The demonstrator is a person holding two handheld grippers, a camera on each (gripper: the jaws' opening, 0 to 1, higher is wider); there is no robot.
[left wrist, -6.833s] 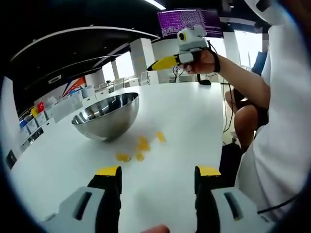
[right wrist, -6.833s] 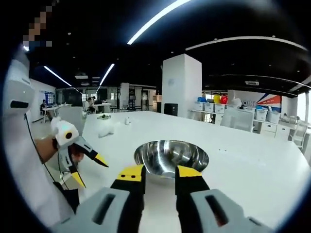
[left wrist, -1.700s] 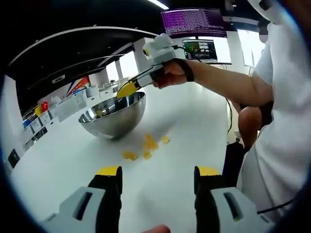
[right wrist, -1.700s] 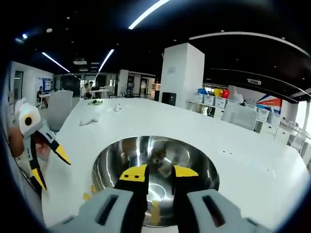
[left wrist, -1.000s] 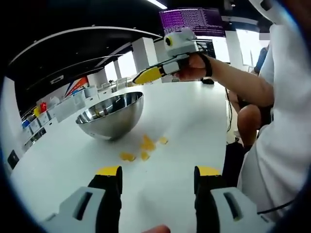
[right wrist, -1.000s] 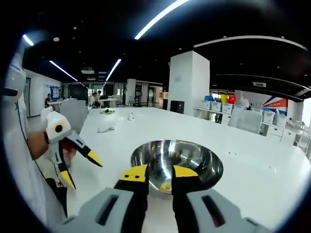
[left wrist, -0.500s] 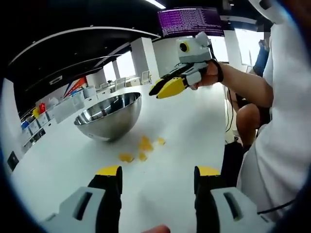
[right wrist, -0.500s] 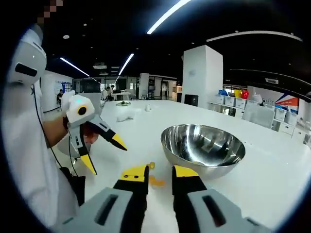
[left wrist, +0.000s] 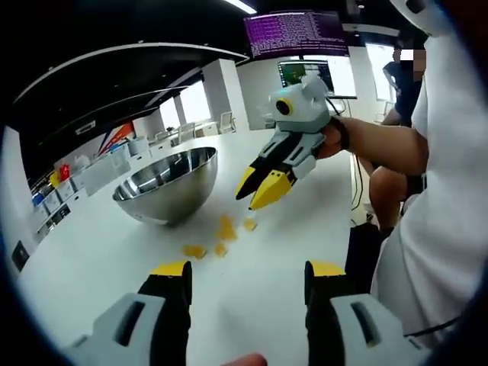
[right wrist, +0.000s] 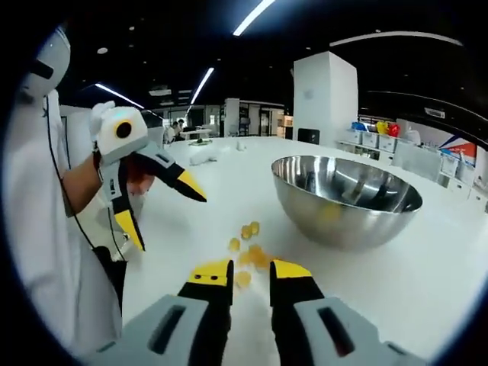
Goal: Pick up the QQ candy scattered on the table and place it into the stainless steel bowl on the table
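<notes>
Since half a second ago the right gripper (left wrist: 259,191) has come down from above the stainless steel bowl (left wrist: 164,183) and now points its yellow tips steeply down at the QQ candy (left wrist: 226,229) on the table (left wrist: 290,229), hanging just above the pieces without touching them. In the right gripper view the bowl has slid toward the right and the candies have come in ahead of the tips.

The white table runs away from the person, with the bowl standing upright on it, mouth up; a yellowish patch shows on its inner wall (right wrist: 329,213), though whether that is candy or a reflection cannot be told. The bowl (right wrist: 347,202) sits near the candies but apart from them.

The left gripper (right wrist: 156,204) is held off the table in a hand beside the candies, its jaws spread wide. In its own view the two jaws (left wrist: 248,268) likewise stand well apart, low over bare tabletop, short of the candies.

The right gripper's jaws (right wrist: 249,269) stand slightly apart with nothing between them.

The candies (right wrist: 250,255) lie scattered in a loose cluster on the table, small yellow pieces too small to tell any long axis or heading.
</notes>
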